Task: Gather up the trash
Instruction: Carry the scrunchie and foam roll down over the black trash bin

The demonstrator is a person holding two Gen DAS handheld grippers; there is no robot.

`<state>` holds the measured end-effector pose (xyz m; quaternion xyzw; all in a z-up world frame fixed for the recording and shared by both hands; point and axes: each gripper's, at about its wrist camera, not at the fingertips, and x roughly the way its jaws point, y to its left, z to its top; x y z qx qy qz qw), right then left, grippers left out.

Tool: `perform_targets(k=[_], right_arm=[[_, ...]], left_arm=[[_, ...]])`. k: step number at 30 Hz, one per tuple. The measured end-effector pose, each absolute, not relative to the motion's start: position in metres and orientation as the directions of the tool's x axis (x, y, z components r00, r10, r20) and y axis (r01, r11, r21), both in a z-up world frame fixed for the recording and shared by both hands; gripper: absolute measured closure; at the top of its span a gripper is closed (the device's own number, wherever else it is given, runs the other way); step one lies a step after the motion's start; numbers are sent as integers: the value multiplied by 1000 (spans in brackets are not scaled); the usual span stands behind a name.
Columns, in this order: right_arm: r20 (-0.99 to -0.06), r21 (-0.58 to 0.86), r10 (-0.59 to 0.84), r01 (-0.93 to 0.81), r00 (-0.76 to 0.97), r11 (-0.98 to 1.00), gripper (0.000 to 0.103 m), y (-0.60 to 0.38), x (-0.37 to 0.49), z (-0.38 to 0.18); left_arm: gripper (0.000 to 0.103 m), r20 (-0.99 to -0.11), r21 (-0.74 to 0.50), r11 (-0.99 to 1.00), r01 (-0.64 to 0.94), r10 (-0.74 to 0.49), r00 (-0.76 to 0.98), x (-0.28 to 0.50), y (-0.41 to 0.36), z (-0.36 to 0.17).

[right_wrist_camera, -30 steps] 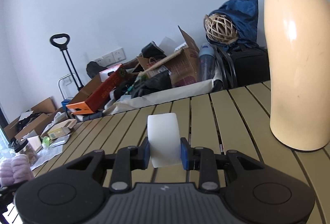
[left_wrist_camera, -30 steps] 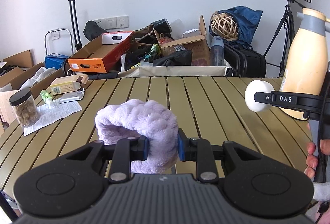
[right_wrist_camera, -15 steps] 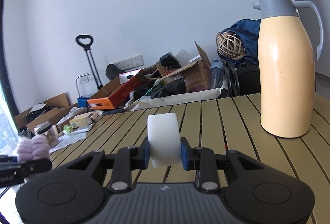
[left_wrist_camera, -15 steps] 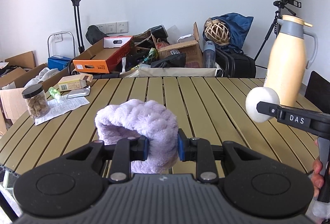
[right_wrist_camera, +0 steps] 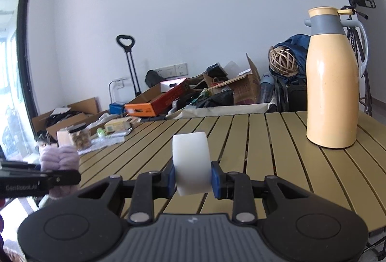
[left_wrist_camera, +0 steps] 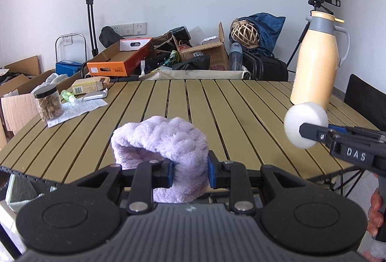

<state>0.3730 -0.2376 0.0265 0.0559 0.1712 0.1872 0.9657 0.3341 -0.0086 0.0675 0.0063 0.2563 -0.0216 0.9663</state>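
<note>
Left wrist view first: the left gripper (left_wrist_camera: 189, 174) has its blue pads clamped tight on a fluffy purple cloth (left_wrist_camera: 160, 145), which bulges up and over to the left of the fingers. It's held up off the slatted table (left_wrist_camera: 183, 103), around the near edge. Off to the right in that same view you can see the right gripper (left_wrist_camera: 313, 133) poking in from the side with a white foam disc (left_wrist_camera: 305, 125) pinched in its tips, flat face toward the camera.

Right wrist view backs that up: the jaws sit closed down to the disc's width, pads pressed on both flat faces, disc standing on edge above the table's near part. The left gripper shows at the far left edge there, purple cloth sticking up out of it.

Other stuff on the table: a tall cream thermos jug (right_wrist_camera: 334, 83) with a grey collar stands upright on the right side, well apart from both grippers. Over at the far left corner there's a clear jar with a black lid (left_wrist_camera: 48, 105) sitting on a printed paper sheet (left_wrist_camera: 77, 111), with a small green bottle (left_wrist_camera: 67, 96) and a yellowish box (left_wrist_camera: 88, 86) just beside it. Behind the table, the floor by the wall is piled with cardboard boxes (left_wrist_camera: 120, 62) and bags.
</note>
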Motion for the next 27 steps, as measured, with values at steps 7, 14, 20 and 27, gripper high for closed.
perform_targets(k=[7, 14, 20, 27], right_arm=[[-347, 134, 399, -377, 848, 917, 75, -226, 334, 7], [-424, 117, 410, -399, 808, 909, 75, -213, 305, -25], [-515, 120, 405, -404, 756, 907, 75, -201, 296, -55], [-607, 120, 384, -398, 695, 909, 75, -194, 294, -85]], left_arm=[[77, -530, -2, 999, 54, -46, 847, 313, -4, 44], [77, -577, -21, 997, 72, -71, 813, 295, 0, 12], [77, -632, -34, 996, 78, -82, 771, 289, 4, -19], [77, -670, -59, 996, 68, -90, 737, 291, 13, -46]])
